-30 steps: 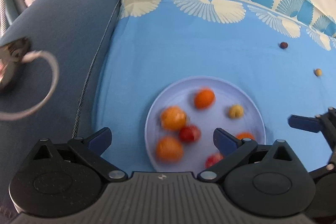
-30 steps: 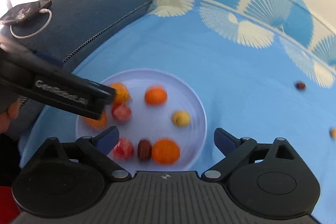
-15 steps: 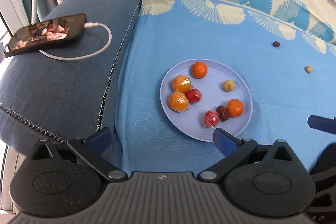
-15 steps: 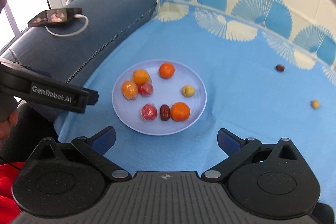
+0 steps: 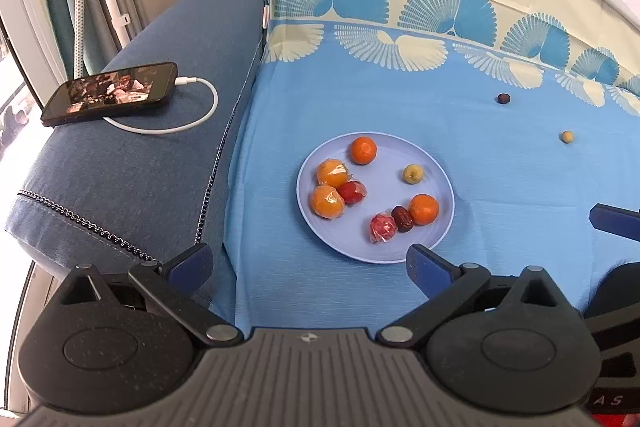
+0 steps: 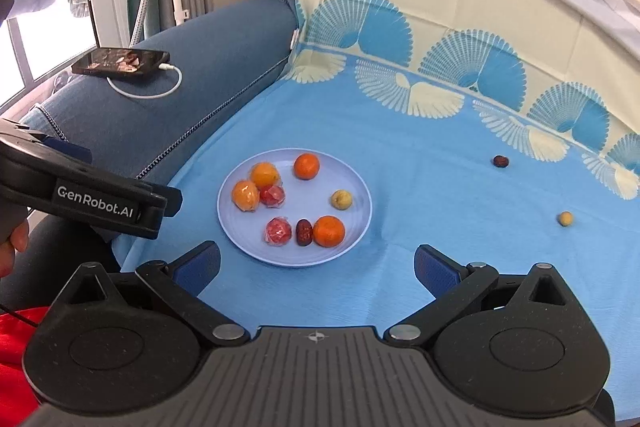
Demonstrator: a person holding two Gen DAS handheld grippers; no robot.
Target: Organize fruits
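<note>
A pale blue plate (image 5: 440,183) (image 6: 360,187) sits on the blue cloth and holds several fruits: oranges (image 5: 363,150) (image 6: 307,166), wrapped red fruits (image 5: 382,227) (image 6: 277,231), a dark date (image 5: 402,218) (image 6: 304,231) and a small yellow fruit (image 5: 413,173) (image 6: 341,199). Off the plate to the right lie a dark date (image 5: 503,98) (image 6: 500,161) and a small yellow fruit (image 5: 566,137) (image 6: 565,218). My left gripper (image 5: 308,265) is open and empty, held back from the plate's near edge. My right gripper (image 6: 318,265) is open and empty too, just short of the plate.
A blue sofa armrest (image 5: 160,155) on the left carries a phone (image 5: 112,93) (image 6: 120,61) with a white charging cable (image 5: 188,119). The left gripper's body (image 6: 92,199) juts in at the left of the right wrist view. Window frames stand beyond the armrest.
Both grippers have pulled back and up from the plate, which now looks smaller and farther. The phone has come fully into view. Fruits on the plate have not moved.
</note>
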